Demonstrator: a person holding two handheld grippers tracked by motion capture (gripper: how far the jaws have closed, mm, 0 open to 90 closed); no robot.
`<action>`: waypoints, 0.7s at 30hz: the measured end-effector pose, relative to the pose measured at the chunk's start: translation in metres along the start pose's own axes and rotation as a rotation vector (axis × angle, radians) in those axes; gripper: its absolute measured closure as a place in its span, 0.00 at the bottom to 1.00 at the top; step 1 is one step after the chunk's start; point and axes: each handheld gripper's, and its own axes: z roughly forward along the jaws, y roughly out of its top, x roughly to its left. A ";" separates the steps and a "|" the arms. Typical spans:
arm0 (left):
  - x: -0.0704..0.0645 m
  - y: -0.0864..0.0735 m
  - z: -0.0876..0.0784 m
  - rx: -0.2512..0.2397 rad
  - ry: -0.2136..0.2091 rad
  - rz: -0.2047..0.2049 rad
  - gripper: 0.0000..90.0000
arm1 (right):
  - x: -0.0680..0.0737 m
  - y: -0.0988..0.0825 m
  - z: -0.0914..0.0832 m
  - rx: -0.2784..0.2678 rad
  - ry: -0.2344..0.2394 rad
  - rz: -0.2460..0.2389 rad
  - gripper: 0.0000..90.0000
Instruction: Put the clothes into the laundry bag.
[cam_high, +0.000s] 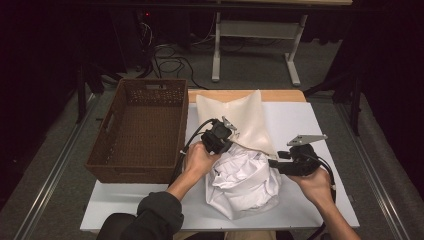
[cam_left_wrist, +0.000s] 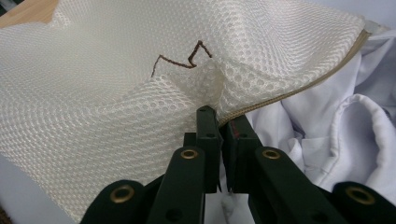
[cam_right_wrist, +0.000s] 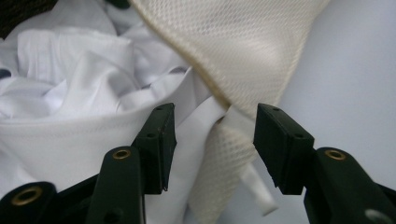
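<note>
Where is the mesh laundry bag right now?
In the high view, the mesh bag lies mid-table, right of the wicker basket, its near edge over the white garment and pinched by the left gripper.

no words, brands or numbers i can read anywhere. the one mark is a zigzag of brown stitching (cam_left_wrist: 183, 59) on my cream mesh bag (cam_left_wrist: 93, 116), and it spells nothing legible.

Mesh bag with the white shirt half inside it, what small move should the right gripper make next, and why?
Probably close the right gripper on the mesh bag's hem in front of it. The left gripper is shut on the bag's edge, while the right jaws stand open with the hem and a fold of the white shirt between them. A second grip would likely let the mouth be held open over the shirt.
</note>
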 end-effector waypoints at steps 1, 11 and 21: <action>-0.001 0.001 0.000 0.003 -0.001 0.005 0.95 | 0.002 -0.001 0.003 0.008 0.011 -0.001 0.61; -0.013 0.001 -0.007 -0.004 -0.043 0.066 0.96 | 0.033 0.019 0.044 0.073 0.068 -0.103 1.00; -0.009 -0.001 -0.002 0.026 -0.047 0.049 0.95 | 0.021 0.037 0.060 0.058 -0.008 -0.063 0.94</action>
